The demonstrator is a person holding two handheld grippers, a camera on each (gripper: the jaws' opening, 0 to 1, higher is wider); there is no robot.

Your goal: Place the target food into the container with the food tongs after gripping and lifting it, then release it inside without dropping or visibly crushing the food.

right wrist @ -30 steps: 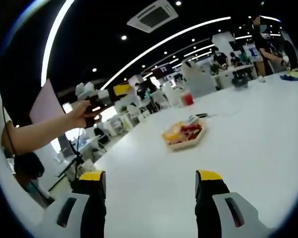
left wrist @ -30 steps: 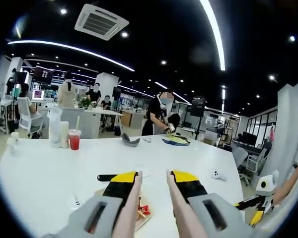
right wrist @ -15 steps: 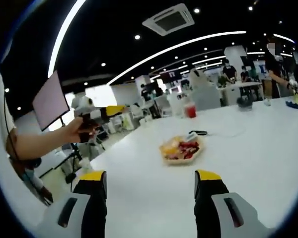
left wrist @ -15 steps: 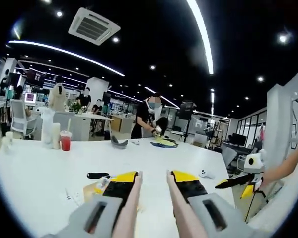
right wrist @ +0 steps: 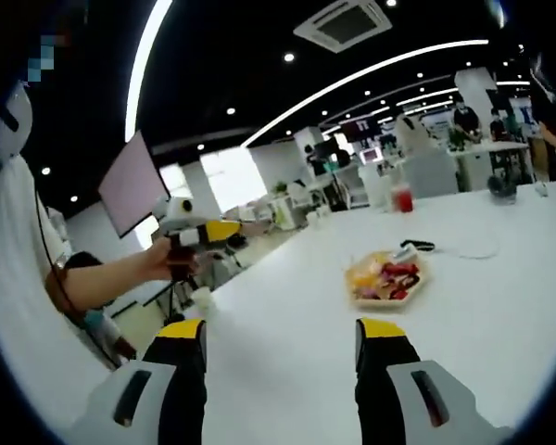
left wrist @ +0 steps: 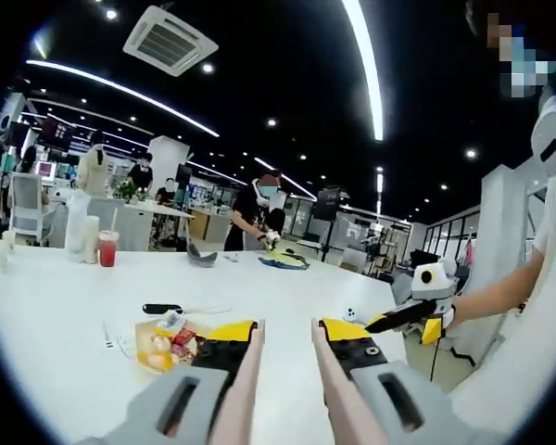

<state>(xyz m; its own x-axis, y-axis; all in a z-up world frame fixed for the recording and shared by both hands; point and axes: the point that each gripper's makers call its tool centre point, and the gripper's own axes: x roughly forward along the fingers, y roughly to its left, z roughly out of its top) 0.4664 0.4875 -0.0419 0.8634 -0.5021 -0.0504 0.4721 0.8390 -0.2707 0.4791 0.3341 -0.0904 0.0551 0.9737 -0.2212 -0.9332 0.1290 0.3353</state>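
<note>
Nearest, the left gripper (left wrist: 287, 326) holds two slim pale tong arms between its yellow-and-black jaws, the arms a narrow gap apart and clear of the glossy white table (left wrist: 56, 306). The right gripper (right wrist: 280, 326) gapes wide over bare tabletop, holding nothing. Farther out sits a shallow tan tray (right wrist: 387, 279) of red and yellow food (left wrist: 167, 341), and beyond it a black object with a cord. A red drink cup (left wrist: 107, 248) stands at the far edge.
</note>
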